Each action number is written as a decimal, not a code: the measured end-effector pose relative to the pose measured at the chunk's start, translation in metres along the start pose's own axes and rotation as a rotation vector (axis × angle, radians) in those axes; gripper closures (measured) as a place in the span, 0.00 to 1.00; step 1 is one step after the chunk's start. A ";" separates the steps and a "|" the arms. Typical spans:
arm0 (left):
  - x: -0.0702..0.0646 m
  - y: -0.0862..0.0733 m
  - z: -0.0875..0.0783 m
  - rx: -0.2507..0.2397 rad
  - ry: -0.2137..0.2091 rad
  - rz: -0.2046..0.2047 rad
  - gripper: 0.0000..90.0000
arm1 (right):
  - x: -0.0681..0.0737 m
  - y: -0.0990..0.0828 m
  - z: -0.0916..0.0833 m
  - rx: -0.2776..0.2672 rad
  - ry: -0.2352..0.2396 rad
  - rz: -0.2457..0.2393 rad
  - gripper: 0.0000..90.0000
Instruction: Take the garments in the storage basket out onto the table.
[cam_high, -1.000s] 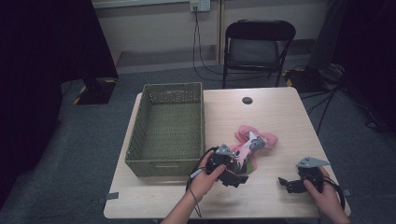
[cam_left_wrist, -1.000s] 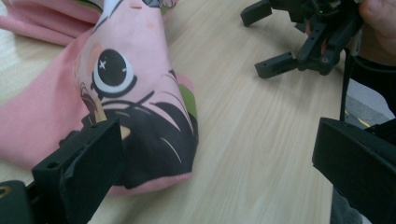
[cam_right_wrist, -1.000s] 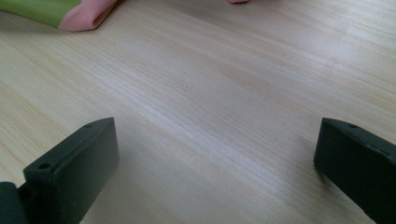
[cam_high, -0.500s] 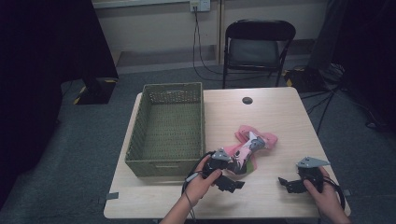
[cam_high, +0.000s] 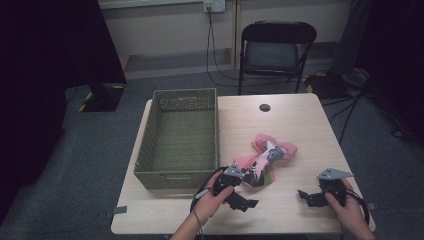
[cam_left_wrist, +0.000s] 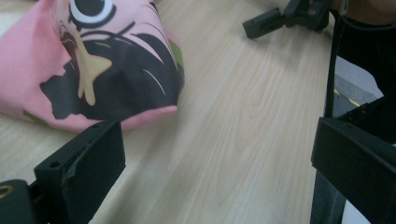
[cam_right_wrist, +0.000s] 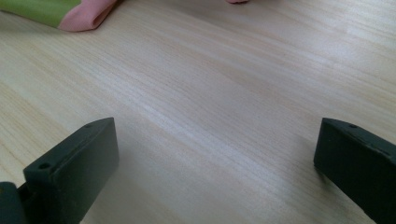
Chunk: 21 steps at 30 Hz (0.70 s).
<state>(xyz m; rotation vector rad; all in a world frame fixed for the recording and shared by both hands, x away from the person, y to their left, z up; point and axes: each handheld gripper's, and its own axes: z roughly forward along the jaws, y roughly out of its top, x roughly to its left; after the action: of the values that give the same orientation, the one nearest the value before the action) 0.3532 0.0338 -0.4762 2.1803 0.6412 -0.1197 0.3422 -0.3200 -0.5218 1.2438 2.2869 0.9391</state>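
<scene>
A crumpled pink cloth (cam_high: 264, 159) printed with a black, white and yellow cartoon lies on the wooden table (cam_high: 300, 125), right of a woven green basket (cam_high: 179, 137). My left gripper (cam_high: 244, 203) sits just in front of the cloth's near end, open and holding nothing. In the left gripper view the cloth (cam_left_wrist: 93, 65) lies just beyond the left jaw, with bare wood between the wide-spread jaws of the left gripper (cam_left_wrist: 215, 135). My right gripper (cam_high: 306, 197) rests near the front right, open over bare wood (cam_right_wrist: 215, 130). The cloth's pink and green hem (cam_right_wrist: 70, 14) lies far ahead of it.
The basket is empty and fills the table's left half. A small black disc (cam_high: 264, 107) lies near the far edge. A folding chair (cam_high: 276, 50) stands behind the table. The other gripper (cam_left_wrist: 289, 16) appears far off in the left gripper view.
My left gripper has drawn back from the cloth toward the table's front edge, its jaws now pointing right. The right gripper and the cloth have stayed put.
</scene>
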 end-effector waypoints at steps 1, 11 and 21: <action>0.000 0.000 0.000 0.001 -0.002 0.000 0.03 | 0.000 0.000 0.000 0.000 0.000 0.000 0.00; -0.006 -0.006 -0.007 0.012 -0.020 0.007 0.03 | 0.000 0.000 0.000 -0.001 -0.001 0.001 0.00; -0.007 -0.014 -0.010 0.037 -0.033 0.001 0.03 | 0.000 0.000 0.000 0.000 -0.002 0.001 0.00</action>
<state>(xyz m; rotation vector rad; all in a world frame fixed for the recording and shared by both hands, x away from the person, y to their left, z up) 0.3389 0.0461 -0.4775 2.2098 0.6245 -0.1679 0.3420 -0.3200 -0.5218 1.2450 2.2851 0.9386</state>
